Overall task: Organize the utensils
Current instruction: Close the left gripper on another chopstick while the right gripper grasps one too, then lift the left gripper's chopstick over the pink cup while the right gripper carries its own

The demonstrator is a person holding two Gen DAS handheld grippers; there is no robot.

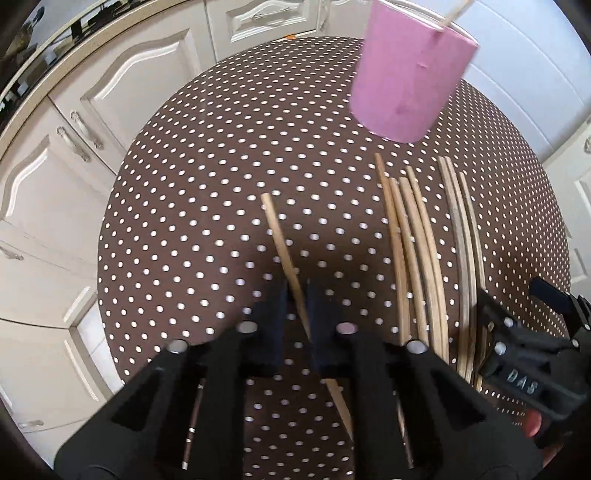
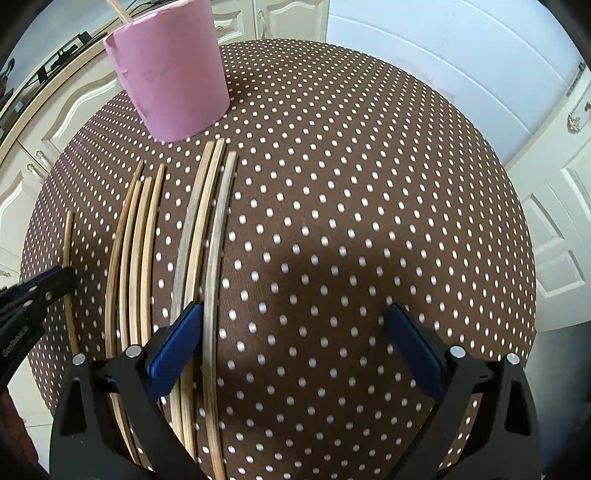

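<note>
The left gripper [image 1: 297, 295] pinches a lone chopstick [image 1: 280, 240] between nearly closed pads, left of the others on the dotted tablecloth [image 2: 332, 221]. The right gripper [image 2: 295, 332] is spread wide, its left pad [image 2: 173, 347] resting over the near ends of three chopsticks [image 2: 201, 229]. Four more [image 2: 136, 240] lie between. A pink cup [image 2: 170, 70] stands at the far left, one stick [image 2: 118, 9] inside.

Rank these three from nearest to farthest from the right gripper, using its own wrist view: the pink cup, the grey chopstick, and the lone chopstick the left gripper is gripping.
1. Grey chopstick: runs just inside the right gripper's left finger.
2. Lone chopstick: far left, at the left gripper.
3. Pink cup: top left, far end of the table.
</note>
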